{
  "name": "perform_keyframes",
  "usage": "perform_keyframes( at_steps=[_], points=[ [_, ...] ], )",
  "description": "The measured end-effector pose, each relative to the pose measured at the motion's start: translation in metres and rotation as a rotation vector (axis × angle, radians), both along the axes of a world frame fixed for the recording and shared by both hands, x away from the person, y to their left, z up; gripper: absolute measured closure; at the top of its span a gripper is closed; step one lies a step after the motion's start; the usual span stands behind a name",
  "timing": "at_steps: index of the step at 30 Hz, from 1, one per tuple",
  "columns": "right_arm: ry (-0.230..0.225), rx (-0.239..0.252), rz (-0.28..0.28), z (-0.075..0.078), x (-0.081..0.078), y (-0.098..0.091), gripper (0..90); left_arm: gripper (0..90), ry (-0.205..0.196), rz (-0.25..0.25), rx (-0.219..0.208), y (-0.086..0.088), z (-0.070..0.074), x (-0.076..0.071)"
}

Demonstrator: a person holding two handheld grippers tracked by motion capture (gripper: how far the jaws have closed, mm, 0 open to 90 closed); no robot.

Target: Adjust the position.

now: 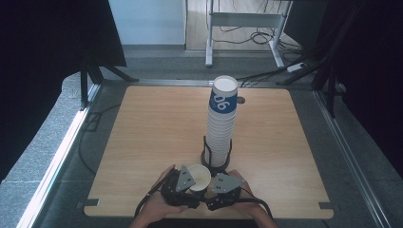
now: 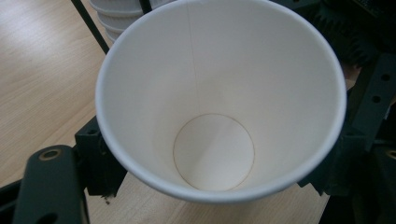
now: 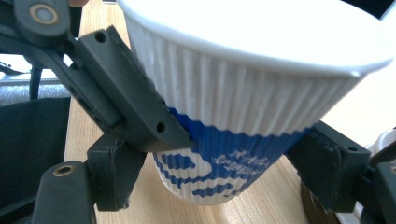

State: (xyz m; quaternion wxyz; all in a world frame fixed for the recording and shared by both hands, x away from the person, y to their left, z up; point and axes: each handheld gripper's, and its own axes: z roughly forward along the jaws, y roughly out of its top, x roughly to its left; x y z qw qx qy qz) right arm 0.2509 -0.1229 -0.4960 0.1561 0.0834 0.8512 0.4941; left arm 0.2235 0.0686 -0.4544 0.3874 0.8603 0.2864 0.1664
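A single paper cup (image 1: 199, 176), white inside with a ribbed white and blue outside, is held upright just above the wooden table (image 1: 157, 123) near its front edge. My left gripper (image 1: 191, 183) is shut on it from the left, and the cup's open mouth (image 2: 219, 93) sits between that gripper's black jaws. My right gripper (image 1: 212, 184) closes on the same cup (image 3: 243, 93) from the right, its pads against the blue lower wall. The left gripper's jaw presses the cup's side in the right gripper view.
A tall stack of matching cups (image 1: 221, 128) stands in a black wire holder (image 1: 216, 159) just behind the grippers, very close to the held cup. The table edge runs right under the person's hands. Dark curtains flank both sides.
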Motion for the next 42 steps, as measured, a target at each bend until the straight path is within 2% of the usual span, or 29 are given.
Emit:
perform_keyframes(
  at_steps=[14,20,25,31,34,38,42],
  points=[
    [-0.001,0.005,-0.006,-0.001,0.001,-0.001,25.1,18.8,-0.004,0.022,-0.014,0.000,-0.001,0.001],
    [0.013,0.033,-0.023,0.000,0.003,-0.005,25.8,13.7,0.022,0.058,-0.064,0.003,0.002,0.003],
    [0.034,0.087,-0.052,0.003,0.007,-0.014,26.1,10.5,0.014,0.062,-0.122,0.008,0.007,0.003],
    [0.024,0.113,-0.072,0.006,0.009,-0.021,26.2,10.5,0.013,0.039,-0.141,0.013,0.012,0.001],
    [0.018,0.133,-0.080,0.009,0.009,-0.026,26.2,10.6,0.003,0.038,-0.164,0.022,0.018,0.001],
    [0.018,0.152,-0.090,0.011,0.010,-0.032,26.2,10.8,-0.011,0.048,-0.196,0.034,0.025,0.001],
    [0.022,0.164,-0.105,0.013,0.011,-0.039,26.2,11.8,-0.019,0.081,-0.194,0.043,0.026,0.004]
  ],
)
